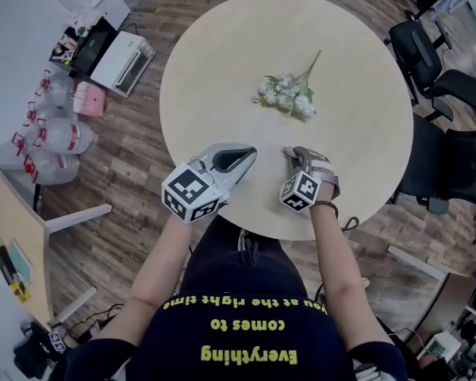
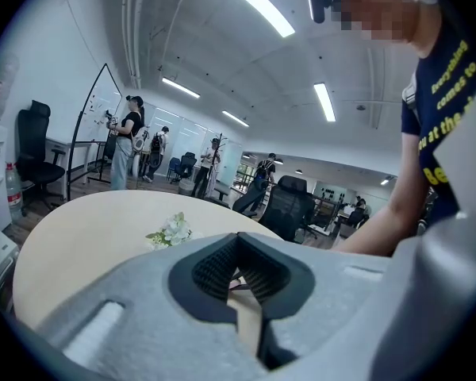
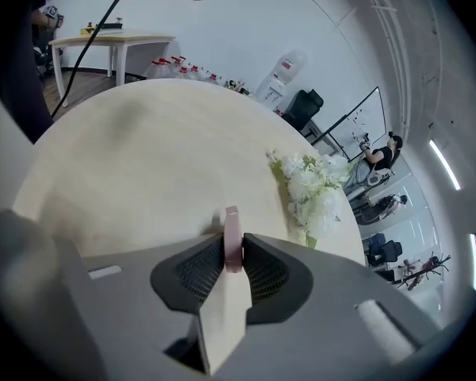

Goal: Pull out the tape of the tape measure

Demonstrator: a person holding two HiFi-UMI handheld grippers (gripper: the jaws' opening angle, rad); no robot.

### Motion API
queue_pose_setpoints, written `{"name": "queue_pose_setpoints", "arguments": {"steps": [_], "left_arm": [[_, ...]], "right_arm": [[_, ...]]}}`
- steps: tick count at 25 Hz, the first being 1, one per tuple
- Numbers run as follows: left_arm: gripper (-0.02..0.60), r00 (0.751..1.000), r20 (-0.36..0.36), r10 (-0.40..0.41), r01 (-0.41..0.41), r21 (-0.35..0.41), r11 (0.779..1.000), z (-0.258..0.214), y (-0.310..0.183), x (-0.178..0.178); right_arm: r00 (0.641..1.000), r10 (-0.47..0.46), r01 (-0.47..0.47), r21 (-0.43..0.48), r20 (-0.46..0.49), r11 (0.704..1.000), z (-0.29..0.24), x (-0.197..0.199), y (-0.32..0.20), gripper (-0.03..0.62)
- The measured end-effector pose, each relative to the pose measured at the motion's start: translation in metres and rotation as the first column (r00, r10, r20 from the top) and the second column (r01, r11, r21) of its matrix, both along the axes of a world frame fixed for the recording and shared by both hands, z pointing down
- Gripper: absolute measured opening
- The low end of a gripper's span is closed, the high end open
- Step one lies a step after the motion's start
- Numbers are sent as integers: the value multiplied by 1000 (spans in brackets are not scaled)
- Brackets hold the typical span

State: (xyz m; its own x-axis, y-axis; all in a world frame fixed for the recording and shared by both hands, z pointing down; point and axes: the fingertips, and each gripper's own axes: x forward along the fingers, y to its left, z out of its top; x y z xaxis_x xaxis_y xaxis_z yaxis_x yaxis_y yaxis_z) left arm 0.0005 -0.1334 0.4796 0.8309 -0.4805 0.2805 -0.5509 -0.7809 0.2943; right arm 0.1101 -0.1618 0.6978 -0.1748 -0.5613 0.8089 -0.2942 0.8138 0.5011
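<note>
Round table [image 1: 222,70]; white flowers [image 1: 287,95] atop

The person's dark shirt [image 1: 246,332] carries yellow print, upside down as the head view sees it: "Everything comes to you at the right time", set in three lines. In the left gripper view only scraps of that print show on the shirt: "everything comes to" and "at the". The cube [image 1: 192,193] on the left gripper [image 1: 250,152] and the one on the right gripper [image 1: 292,154] bear black-and-white square markers, coded patterns and not letters. The red labels on the bottles [image 1: 55,137] by the wall are too small to read.
</note>
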Motion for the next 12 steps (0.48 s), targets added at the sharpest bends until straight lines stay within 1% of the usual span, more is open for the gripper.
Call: {"name": "queue_pose_setpoints", "arguments": {"steps": [2,4,7,9,11,12], "left_arm": [[0,1000,-2,4,-4,-10,1000,2,2,-2],[0,1000,-5,8,-8,-15,1000,3,3,-4],[0,1000,-7,14,-14,-14,1000,4,4,-5],[0,1000,-8,18,-18,-9,1000,3,4,-4],[0,1000,-13,17,-17,-8,1000,3,4,-3],[0,1000,-21,16,-17,-11,1000,2,4,-3]], "right_arm": [[1000,4,-4,-10,17,1000,1,-2,1,93],[1000,4,-3,-44,26,999,4,-4,5,105],[999,21,-15,-108,50,994,7,-6,12,158],[996,40,-28,-138,82,990,6,-7,15,188],[991,58,-37,-168,119,985,4,-9,19,231],[989,63,-38,-183,133,982,3,-10,20,240]]}}
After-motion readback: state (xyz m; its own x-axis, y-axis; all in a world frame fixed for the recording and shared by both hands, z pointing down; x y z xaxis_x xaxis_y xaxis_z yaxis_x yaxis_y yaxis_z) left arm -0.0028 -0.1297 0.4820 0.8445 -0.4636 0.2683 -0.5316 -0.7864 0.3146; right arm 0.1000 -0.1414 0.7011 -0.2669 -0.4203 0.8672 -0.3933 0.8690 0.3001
